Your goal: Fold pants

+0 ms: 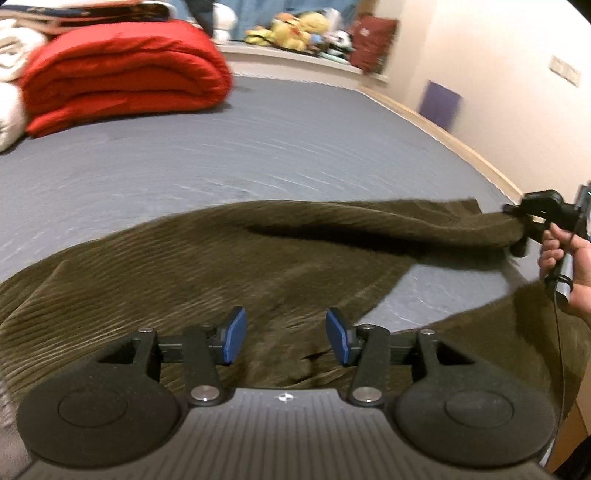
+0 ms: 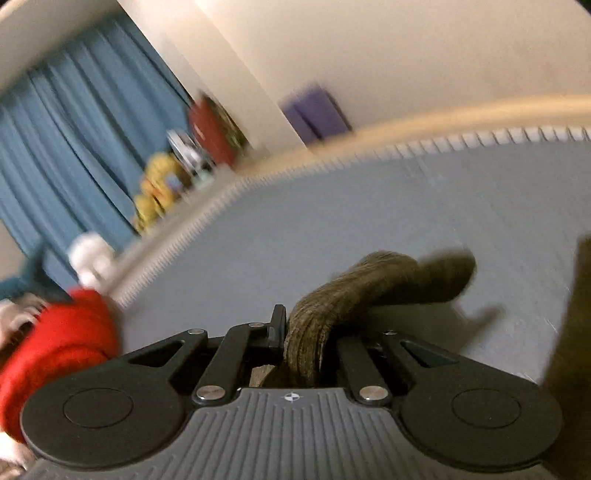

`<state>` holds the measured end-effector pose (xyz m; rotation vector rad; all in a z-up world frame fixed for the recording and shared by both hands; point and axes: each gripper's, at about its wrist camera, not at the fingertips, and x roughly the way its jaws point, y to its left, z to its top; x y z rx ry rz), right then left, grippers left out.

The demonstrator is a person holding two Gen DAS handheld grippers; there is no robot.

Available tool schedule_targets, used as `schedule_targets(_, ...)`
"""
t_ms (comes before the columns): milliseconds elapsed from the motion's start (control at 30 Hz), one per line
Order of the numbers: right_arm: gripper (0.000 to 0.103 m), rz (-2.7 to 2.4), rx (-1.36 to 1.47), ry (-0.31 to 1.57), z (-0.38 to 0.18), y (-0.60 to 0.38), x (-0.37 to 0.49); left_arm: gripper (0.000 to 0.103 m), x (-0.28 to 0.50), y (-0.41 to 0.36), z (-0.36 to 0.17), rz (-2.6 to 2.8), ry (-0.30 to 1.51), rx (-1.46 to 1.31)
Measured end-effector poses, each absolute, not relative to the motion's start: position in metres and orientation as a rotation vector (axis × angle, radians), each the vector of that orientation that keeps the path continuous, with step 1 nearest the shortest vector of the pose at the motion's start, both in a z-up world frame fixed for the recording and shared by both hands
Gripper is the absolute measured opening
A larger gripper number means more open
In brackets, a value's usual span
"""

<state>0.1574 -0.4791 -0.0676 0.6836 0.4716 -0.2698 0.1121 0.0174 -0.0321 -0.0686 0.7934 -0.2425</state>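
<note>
Olive-brown corduroy pants point(image 1: 221, 258) lie spread across a grey-blue bed sheet point(image 1: 184, 166), with the waist end toward the near edge and 1 leg drawn out to the right.

Left gripper point(image 1: 286, 339): hovers over the pants near the near edge. Its 2 blue pads point(image 1: 234, 339) stand apart, with fabric beneath them but nothing pinched between them.

Right gripper point(image 2: 295, 332): jaws pressed together on a bunched fold of the pants leg. In the right wrist view the cloth rises from between the fingers and curls away to the right, its far end blurred. In the left wrist view this gripper sits at the right edge of the bed, a hand point(image 1: 565, 258) wrapped round its handle, and the leg hangs lifted off the sheet between the gripper and the rest of the garment. The second leg lies lower, at the right near corner.

Surroundings: a folded red quilt point(image 1: 122, 74) rests at the far left of the bed beside white bedding point(image 1: 11, 55). Plush toys point(image 1: 295, 29) line a ledge before a blue curtain point(image 2: 74, 129). The right wrist view is heavily blurred.
</note>
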Motion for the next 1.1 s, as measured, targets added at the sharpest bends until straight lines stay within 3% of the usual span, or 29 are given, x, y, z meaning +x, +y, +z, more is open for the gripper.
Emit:
schedule_targets(100,0.012,-0.231,0.672,0.530,-0.087,-0.494,0.165,0.057,0.128,-0.001,-0.050,-0.273,0.820,-0.014)
schedule_targets(233,0.022,-0.223,0.719,0.555,-0.103,-0.513,0.170,0.064,0.149,-0.016,-0.073,-0.325,0.849,0.019)
schedule_targets(467,0.022,-0.234,0.817,0.549,-0.111,-0.529,0.167,0.064,0.169,-0.043,-0.101,-0.352,0.882,0.173)
schedule_targets(500,0.022,-0.246,0.830,0.547,-0.112,-0.530,0.165,0.059,0.168,-0.047,-0.102,-0.355,0.864,0.212)
schedule_targets(567,0.022,-0.274,0.832,0.547,-0.108,-0.529,0.167,0.030,0.166,-0.050,-0.101,-0.385,0.843,0.261)
schedule_targets(600,0.022,-0.293,0.828,0.542,-0.104,-0.526,0.171,0.011,0.166,-0.050,-0.098,-0.403,0.843,0.267)
schedule_targets(733,0.006,-0.256,0.673,0.549,-0.078,-0.498,0.211,0.008,0.168,-0.038,-0.084,-0.375,0.826,0.238)
schedule_targets(967,0.004,-0.153,0.507,0.347,0.035,-0.459,0.264,0.008,0.160,-0.015,-0.055,-0.461,0.790,0.202)
schedule_targets(1100,0.004,-0.224,0.413,0.359,0.028,-0.459,0.257,0.008,0.152,-0.012,-0.055,-0.542,0.843,0.270)
